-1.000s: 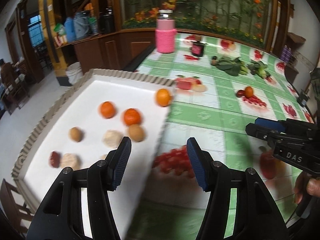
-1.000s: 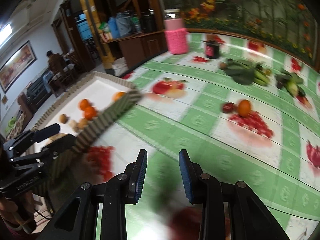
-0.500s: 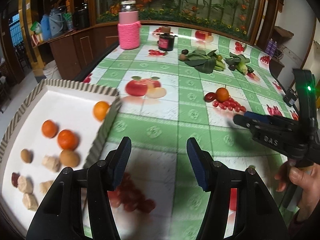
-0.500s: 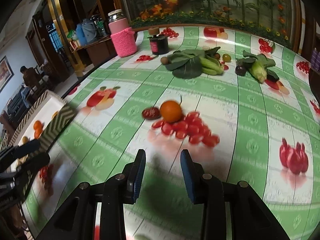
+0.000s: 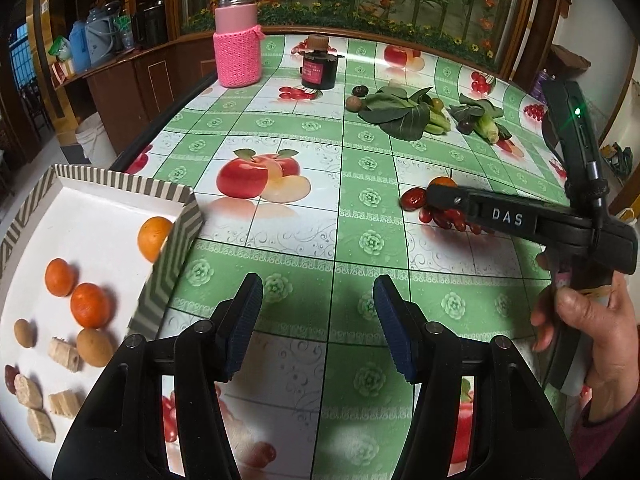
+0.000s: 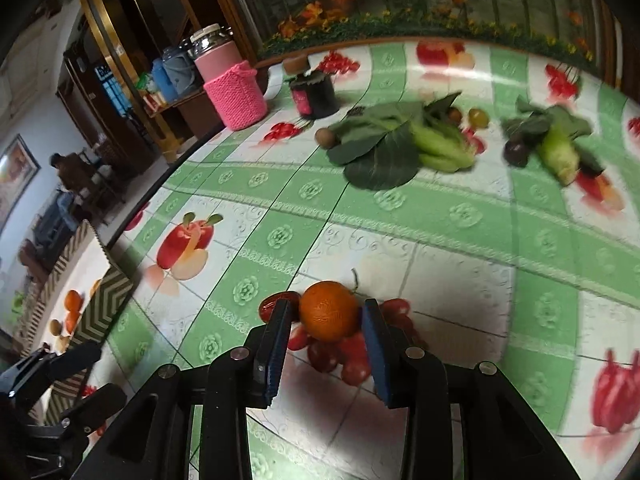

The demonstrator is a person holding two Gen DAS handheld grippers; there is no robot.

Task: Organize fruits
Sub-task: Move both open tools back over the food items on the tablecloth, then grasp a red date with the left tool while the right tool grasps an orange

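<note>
Right gripper (image 6: 326,322): jaws spread, straddling a tangerine (image 6: 329,310) on the tablecloth (image 6: 460,240). Pads sit either side of the fruit w/ small gaps visible; not yet clamped, nothing gripped. Judgement: pre-grasp alignment, fingers centred on the widest part so the close lands square and the round fruit doesn't squirt out.

Red date (image 6: 269,307) lies touching or just beside the left pad, partly hidden behind it. Risk: it may get nudged or pinched on closing. Red blobs under the tangerine are printed cherries on the cloth, not real fruit.

Left gripper (image 5: 318,322): released, jaws wide, empty, hovering low over bare cloth just beside the tray (image 5: 182,240). Appears parked, not engaged.

Tray at table's left edge, zigzag rim, white floor. Holds three more tangerines (image 5: 90,305) plus brown round fruits (image 5: 94,347) and pale cut pieces (image 5: 64,354). Judged to be the collection point, so target fruit likely goes there; well apart from it now.

Still loose further back: bok choy (image 6: 400,148), small brown fruit (image 6: 326,137), dark round fruit (image 6: 515,152). Pink-sleeved jar (image 5: 237,46) and dark pot (image 5: 319,70) at far edge, not involved.
</note>
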